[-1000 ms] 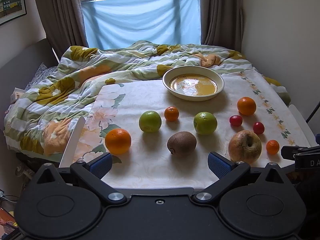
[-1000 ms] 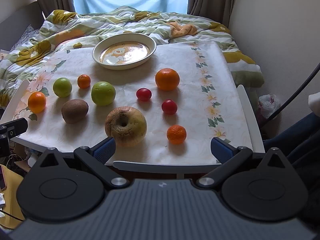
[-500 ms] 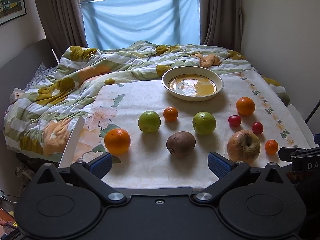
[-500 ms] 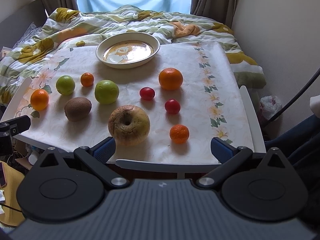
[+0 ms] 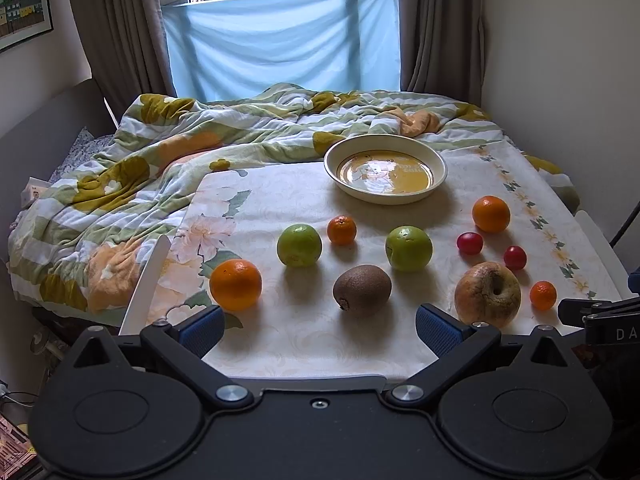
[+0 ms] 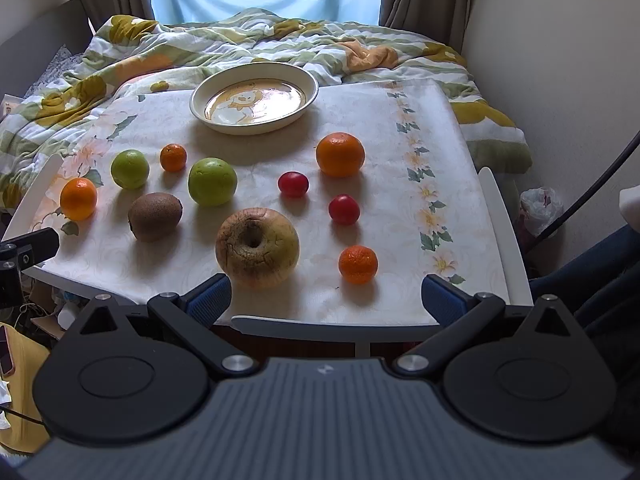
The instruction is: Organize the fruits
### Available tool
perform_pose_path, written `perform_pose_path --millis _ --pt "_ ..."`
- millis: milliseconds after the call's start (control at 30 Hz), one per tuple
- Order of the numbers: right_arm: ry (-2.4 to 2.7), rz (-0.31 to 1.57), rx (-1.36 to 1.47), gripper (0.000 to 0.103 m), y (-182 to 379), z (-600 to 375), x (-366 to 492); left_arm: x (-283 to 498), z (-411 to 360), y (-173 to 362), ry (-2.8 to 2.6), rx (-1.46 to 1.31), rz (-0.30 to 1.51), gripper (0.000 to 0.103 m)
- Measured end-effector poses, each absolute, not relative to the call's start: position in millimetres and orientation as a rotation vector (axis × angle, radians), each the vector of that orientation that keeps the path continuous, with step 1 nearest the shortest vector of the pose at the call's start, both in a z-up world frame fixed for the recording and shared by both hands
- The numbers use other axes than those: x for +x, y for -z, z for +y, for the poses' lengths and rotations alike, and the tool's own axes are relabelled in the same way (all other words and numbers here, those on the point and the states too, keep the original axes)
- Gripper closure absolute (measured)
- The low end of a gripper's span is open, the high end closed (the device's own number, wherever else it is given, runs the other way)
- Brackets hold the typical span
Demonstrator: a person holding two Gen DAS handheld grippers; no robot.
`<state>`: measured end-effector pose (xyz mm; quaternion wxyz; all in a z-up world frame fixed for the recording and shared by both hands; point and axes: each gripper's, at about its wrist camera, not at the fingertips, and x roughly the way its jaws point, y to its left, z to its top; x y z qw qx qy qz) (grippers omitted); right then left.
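Both my grippers hover at the near edge of the bench [image 6: 400,128], nothing between the fingers. Left gripper [image 5: 319,326]: jaws wide, empty, the kiwi [image 5: 362,290] just ahead between the blue pads. Right gripper [image 6: 326,298]: jaws wide, empty, the wrinkled apple [image 6: 257,253] and a small mandarin [image 6: 358,264] just ahead. Fruit lies loose on the flowered cloth, each piece apart from the others. From the right wrist view, left to right: an orange [image 6: 78,199] at the left edge, a green apple [image 6: 130,169], a second small mandarin [image 6: 173,157], a second green apple [image 6: 212,181], two red cherry tomatoes [image 6: 293,183] [image 6: 344,209], a large orange [image 6: 340,154] toward the right. The cream plate [image 6: 200,96] sits at the far side of the bench, holding no fruit, a bear print on its yellow floor. Behind the bench: a bed with a rumpled flowered quilt [image 5: 160,148], then a window covered by a blue sheet [image 5: 280,40] between brown curtains.
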<state>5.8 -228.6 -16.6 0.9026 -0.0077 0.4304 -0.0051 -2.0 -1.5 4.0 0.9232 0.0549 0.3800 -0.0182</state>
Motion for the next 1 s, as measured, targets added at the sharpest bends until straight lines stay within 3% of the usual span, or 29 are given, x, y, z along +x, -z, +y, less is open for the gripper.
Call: perform_pose_path --millis 1000 --pt "0.005 0.898 -0.015 0.000 20.1 -230.2 6.4 -2.1 -1.4 -5.1 0.036 0.113 0.778 0.000"
